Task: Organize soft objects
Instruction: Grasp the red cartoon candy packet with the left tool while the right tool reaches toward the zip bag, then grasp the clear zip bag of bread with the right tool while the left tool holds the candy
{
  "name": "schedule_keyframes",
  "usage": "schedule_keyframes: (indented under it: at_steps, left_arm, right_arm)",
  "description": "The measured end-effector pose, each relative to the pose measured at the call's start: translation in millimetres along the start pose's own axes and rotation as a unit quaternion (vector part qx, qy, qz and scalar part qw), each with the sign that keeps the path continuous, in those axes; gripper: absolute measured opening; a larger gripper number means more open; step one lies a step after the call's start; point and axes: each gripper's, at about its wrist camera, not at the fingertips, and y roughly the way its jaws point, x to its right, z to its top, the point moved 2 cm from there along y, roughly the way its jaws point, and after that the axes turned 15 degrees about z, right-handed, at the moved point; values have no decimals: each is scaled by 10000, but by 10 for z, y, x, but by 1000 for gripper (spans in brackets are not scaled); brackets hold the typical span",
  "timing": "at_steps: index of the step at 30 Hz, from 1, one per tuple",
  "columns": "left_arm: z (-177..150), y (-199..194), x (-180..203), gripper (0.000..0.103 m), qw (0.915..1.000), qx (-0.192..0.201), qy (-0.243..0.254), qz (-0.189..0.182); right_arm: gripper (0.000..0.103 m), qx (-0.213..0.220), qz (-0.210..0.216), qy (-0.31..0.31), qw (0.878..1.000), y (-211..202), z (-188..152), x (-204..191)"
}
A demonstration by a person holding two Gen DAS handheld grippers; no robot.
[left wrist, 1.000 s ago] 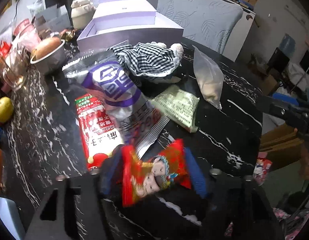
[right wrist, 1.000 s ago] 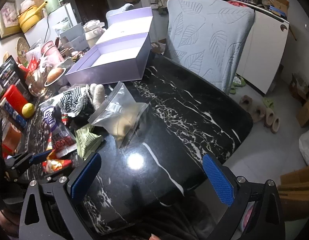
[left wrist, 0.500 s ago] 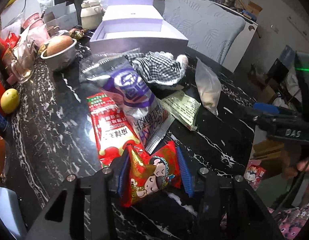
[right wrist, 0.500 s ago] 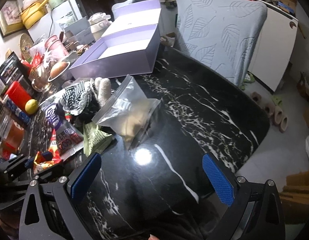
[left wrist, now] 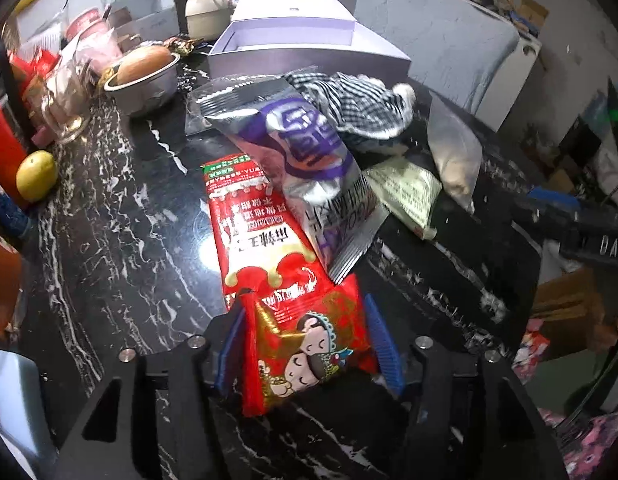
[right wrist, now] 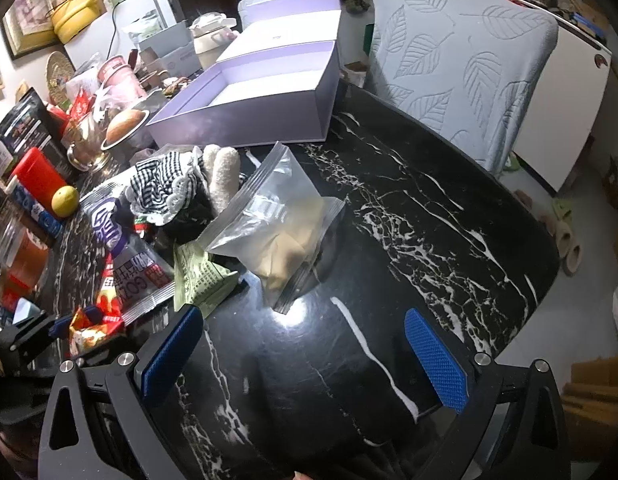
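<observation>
the left gripper (left wrist: 305, 340) has its jaws clenched on the red snack packet (left wrist: 309, 344), which sits between the blue pads just above the bench (left wrist: 109, 240). to do this step well, i judge it best to keep a firm squeeze and lift straight up before heading for the purple box (left wrist: 309, 54) far ahead of the jaws. straight in front, the long red packet (left wrist: 253, 224) and the silver-purple bag (left wrist: 309, 168) overlap; beyond them lies the checked plush (left wrist: 357, 108). the right gripper (right wrist: 305, 356) hangs with jaws released and empty; the clear zip bag (right wrist: 285, 224) lies ahead and left.
</observation>
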Motion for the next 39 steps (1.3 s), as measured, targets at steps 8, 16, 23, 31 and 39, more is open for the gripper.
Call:
schedule_keyframes:
  at_steps: [8,16,23,31,39]
  left_arm:
    - [-60,-40,-30,48,9998,193,-22,68]
    - [42,-178,-149,48,9988,315,-346,-150]
    - [171,-293,-206,48,9971,543,-512,-170]
    - [231,-279,-240,48,9958,577,-661,-246]
    - [231,-303,-230,48,9951,613,-708,-321]
  right_arm:
    - [103,71,-48,-127,9999,33,68,-5]
    - [103,220,138,-350,9991,140,208,-145]
    - [91,377,46,-405,9985,307,362,-184]
    - [52,139,65,-153,9998,449,320,-61]
    - [42,346,108,-112,9993,314,212,-44]
